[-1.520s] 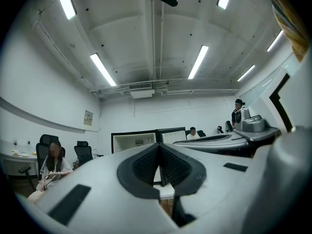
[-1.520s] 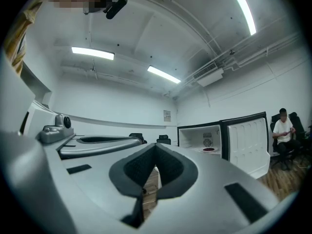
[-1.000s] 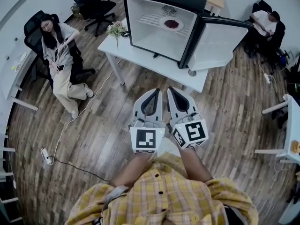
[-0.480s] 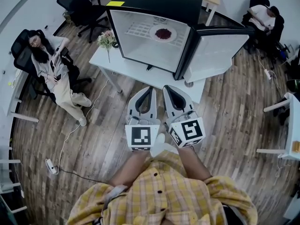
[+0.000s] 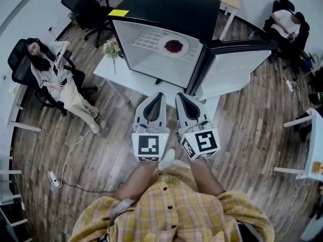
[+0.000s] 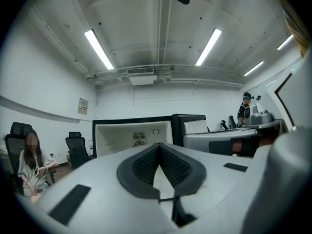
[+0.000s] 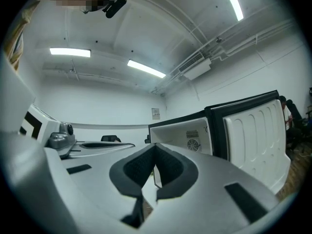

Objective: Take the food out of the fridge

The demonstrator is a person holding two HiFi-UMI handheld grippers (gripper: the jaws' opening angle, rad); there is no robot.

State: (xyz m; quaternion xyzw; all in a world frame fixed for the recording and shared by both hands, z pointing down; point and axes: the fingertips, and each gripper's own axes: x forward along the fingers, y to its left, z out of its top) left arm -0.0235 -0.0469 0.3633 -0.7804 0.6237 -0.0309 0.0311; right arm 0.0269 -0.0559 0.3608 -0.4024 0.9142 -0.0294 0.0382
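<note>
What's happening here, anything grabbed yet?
Nothing grabbed yet. A person holds the left gripper and right gripper side by side, both shut and empty, short of the fridge on the white table. Its door is open; the plate of red food sits on the shelf inside.

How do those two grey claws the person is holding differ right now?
On the left gripper the marker cube faces the head camera squarely; on the right gripper it is turned askew. The right gripper is nearer the fridge's open door than the left gripper. Both are shut and empty.
</note>
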